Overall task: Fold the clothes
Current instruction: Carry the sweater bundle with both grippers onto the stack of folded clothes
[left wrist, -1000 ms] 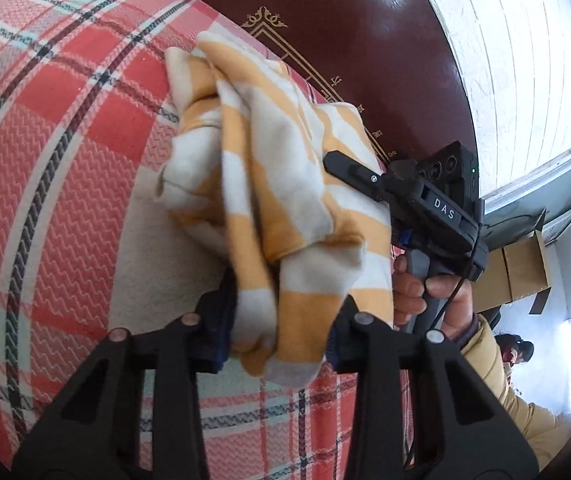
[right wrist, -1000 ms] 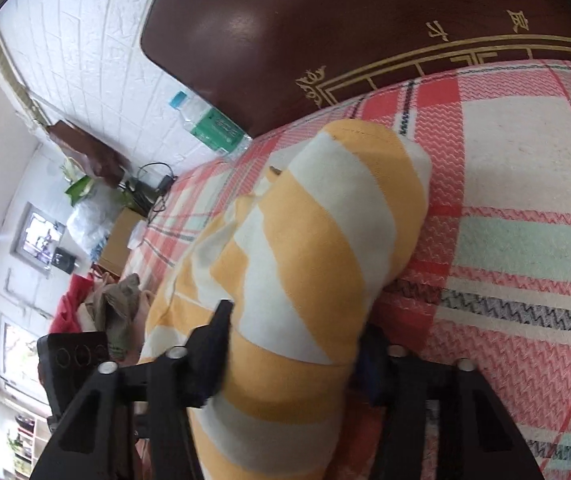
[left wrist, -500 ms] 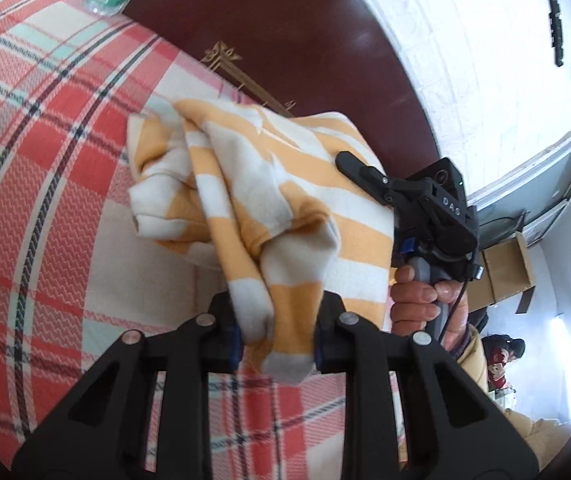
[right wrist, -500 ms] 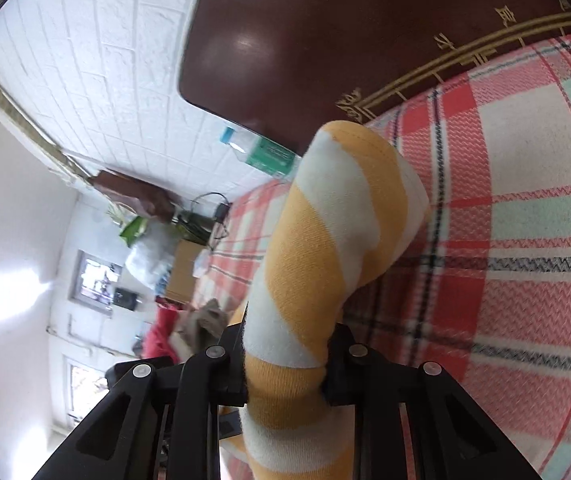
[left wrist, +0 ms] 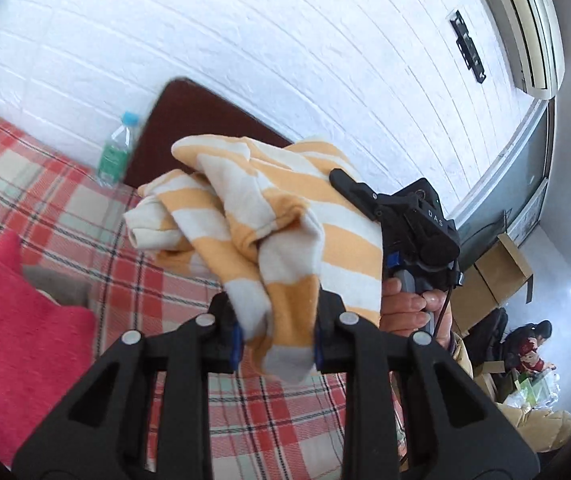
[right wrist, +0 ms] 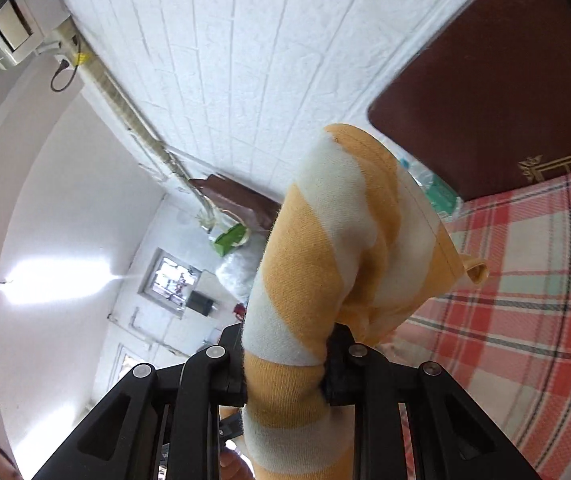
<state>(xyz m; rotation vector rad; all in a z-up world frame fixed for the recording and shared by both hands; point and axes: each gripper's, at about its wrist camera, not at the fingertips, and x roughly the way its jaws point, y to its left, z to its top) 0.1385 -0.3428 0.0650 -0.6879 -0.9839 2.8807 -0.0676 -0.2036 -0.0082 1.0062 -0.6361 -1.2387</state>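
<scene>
A: Where's the striped garment (left wrist: 269, 224)?
B: Bunched and held up off the plaid bed (left wrist: 85, 216), toward the headboard (right wrist: 505, 92) edge; left tool (left wrist: 275, 344) and right tool (right wrist: 285, 376) are each clamped on it
A: Progress?
B: Early, I'd judge. No fold shows; spreading and folding remain

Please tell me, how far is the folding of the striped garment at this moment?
Done: both the left gripper and the right gripper have clamped the orange-and-white striped garment. In hand: it hangs bunched above the plaid bedspread. Left: spreading it flat and making every fold; no neat fold shows yet.
</scene>
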